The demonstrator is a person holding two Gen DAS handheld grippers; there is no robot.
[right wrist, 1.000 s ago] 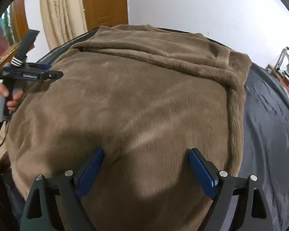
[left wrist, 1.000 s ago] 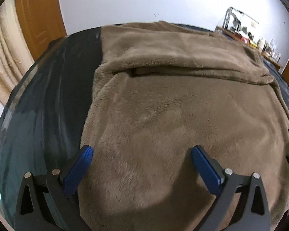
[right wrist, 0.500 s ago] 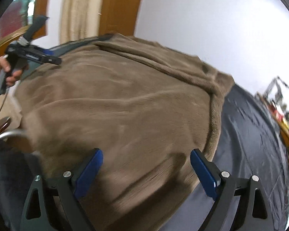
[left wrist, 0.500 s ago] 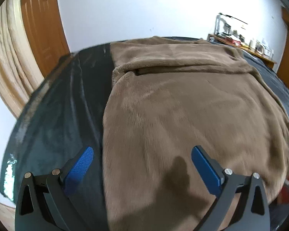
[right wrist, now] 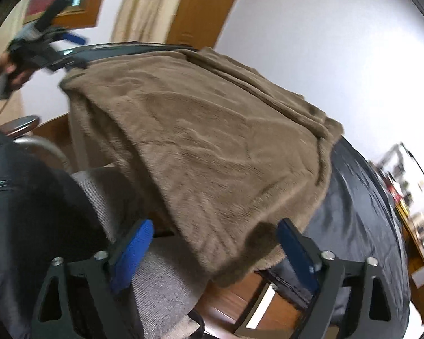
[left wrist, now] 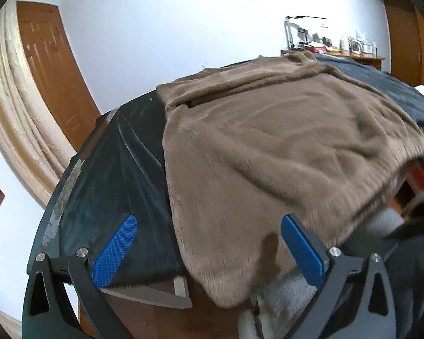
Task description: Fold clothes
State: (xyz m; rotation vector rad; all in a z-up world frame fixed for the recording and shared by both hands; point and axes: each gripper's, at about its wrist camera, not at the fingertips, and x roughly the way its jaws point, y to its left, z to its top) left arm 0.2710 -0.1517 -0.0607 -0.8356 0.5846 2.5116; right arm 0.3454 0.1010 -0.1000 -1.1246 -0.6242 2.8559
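Observation:
A brown fleece garment (left wrist: 268, 147) lies spread on a table under a dark cloth (left wrist: 113, 183), its near edge hanging over the table's front. It also shows in the right wrist view (right wrist: 212, 147). My left gripper (left wrist: 209, 248) is open and empty, level with the hanging left corner, jaws wide on either side of it. My right gripper (right wrist: 214, 248) is open and empty, jaws wide on either side of the hanging right corner. The left gripper also shows in the right wrist view (right wrist: 42, 48), held in a hand at the far left.
The person's grey jumper (right wrist: 166, 276) and dark jacket (right wrist: 28, 212) sit close behind the table edge. A wooden door (left wrist: 51, 70) and a beige curtain (left wrist: 14, 113) stand left. A side table with clutter (left wrist: 333, 48) stands at the back right.
Both grippers have drawn back and down from above the garment to its near edge, so the table's front and the person's body come into view. Both jaws stay open.

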